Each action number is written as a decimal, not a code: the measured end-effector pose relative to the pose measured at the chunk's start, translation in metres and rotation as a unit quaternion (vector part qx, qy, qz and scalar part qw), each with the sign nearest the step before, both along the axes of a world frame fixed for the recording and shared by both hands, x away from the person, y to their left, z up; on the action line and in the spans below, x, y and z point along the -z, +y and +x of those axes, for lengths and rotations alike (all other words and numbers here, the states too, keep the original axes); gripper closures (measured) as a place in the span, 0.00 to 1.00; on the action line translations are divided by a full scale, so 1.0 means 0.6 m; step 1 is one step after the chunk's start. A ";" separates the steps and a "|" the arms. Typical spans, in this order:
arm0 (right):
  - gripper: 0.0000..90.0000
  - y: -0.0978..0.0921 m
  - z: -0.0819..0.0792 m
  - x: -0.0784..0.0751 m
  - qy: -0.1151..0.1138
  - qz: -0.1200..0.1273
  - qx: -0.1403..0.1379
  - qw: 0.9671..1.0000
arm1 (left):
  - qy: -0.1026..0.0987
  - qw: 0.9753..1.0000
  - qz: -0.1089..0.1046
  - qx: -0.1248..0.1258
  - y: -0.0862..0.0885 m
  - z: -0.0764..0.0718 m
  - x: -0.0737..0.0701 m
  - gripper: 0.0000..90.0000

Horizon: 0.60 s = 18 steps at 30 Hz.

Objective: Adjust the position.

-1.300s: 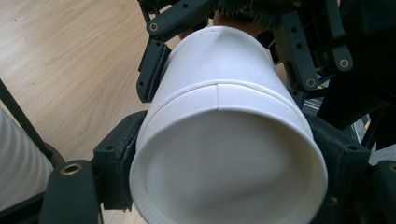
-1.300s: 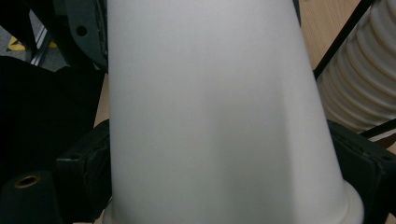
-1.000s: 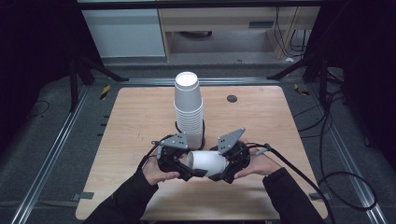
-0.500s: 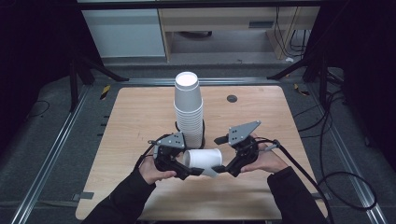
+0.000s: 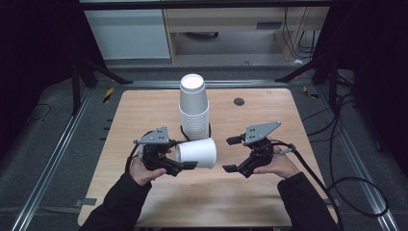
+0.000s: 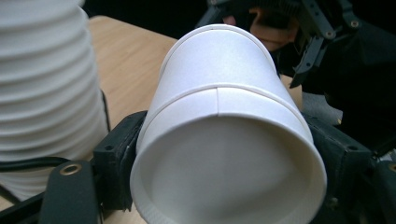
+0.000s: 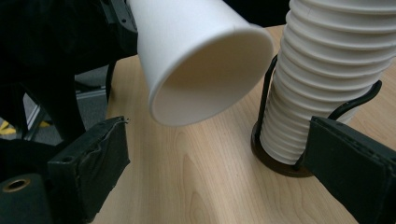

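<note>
The right gripper has just let go and pulled back, jaws wide, leaving the left gripper alone clamping the paper cup.

White paper cup lies sideways (open mouth rightward), held above the table, beside the stack.

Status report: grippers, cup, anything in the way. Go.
Left gripper shut on the paper cup, cup on its side above the table. Right gripper open, apart from the cup. Cup stack upright just behind; nothing between.
</note>
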State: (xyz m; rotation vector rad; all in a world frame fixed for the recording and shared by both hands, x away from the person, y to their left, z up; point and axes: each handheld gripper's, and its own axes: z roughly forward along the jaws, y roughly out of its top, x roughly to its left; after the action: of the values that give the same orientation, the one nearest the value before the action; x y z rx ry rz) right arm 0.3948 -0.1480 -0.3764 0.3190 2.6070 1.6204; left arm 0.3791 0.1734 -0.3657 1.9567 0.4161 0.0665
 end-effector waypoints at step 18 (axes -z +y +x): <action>0.06 0.009 -0.004 0.016 0.042 0.045 -0.014 0.998 | -0.008 0.999 -0.025 0.024 -0.024 -0.006 0.000 0.25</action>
State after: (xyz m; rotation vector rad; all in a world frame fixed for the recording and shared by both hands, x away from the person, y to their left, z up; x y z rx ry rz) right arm 0.3923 -0.1426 -0.3859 0.3641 2.6161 1.7741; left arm 0.3755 0.1593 -0.3656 1.9155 0.3578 0.0413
